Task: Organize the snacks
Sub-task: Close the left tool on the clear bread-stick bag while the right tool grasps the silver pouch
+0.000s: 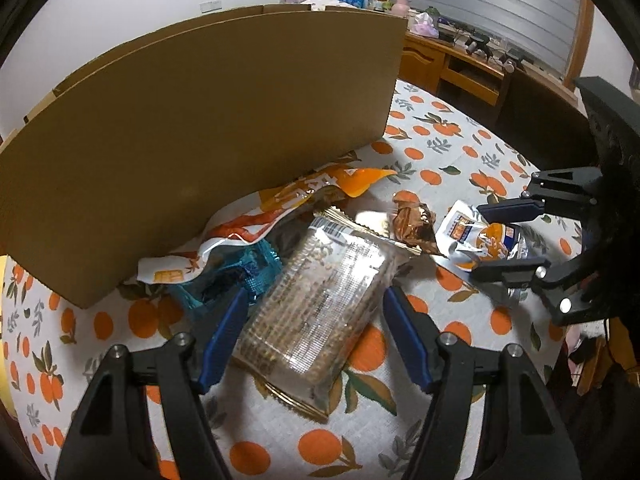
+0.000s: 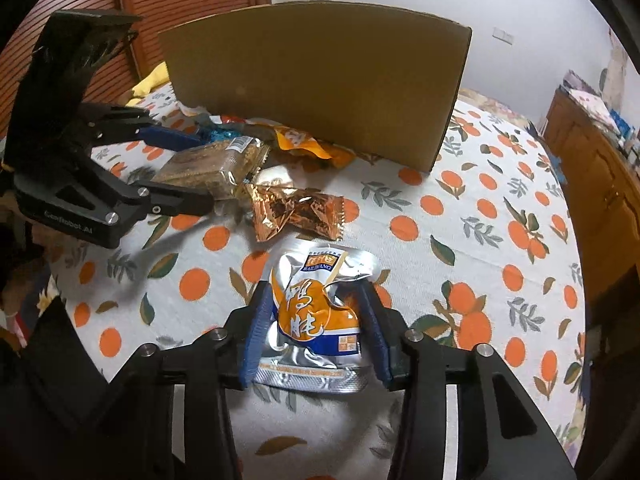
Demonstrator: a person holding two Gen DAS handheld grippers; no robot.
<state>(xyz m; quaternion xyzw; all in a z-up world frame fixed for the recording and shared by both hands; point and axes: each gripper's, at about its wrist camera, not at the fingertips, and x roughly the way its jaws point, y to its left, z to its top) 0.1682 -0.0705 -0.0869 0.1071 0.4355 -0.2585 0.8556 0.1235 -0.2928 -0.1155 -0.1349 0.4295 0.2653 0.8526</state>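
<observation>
My left gripper (image 1: pixel 312 300) is open, its blue fingers either side of a clear pack of brown crackers (image 1: pixel 316 304) lying on the table; it also shows in the right wrist view (image 2: pixel 180 168) around the same pack (image 2: pixel 212 164). My right gripper (image 2: pixel 316 296) straddles a silver and orange foil pouch (image 2: pixel 316 312); its fingers stand close to the pouch's sides and the foil looks slightly pinched. In the left wrist view the right gripper (image 1: pixel 494 240) holds that pouch (image 1: pixel 484 240). A copper foil wrapper (image 2: pixel 296 212) lies between the grippers.
A large cardboard box (image 1: pixel 200 136) stands behind the snacks, its wall toward me. An orange and white bag (image 1: pixel 280 208) and a teal wrapper (image 1: pixel 240 276) lie against it. The orange-print tablecloth (image 2: pixel 480 240) covers the table. A wooden desk (image 1: pixel 460 64) stands behind.
</observation>
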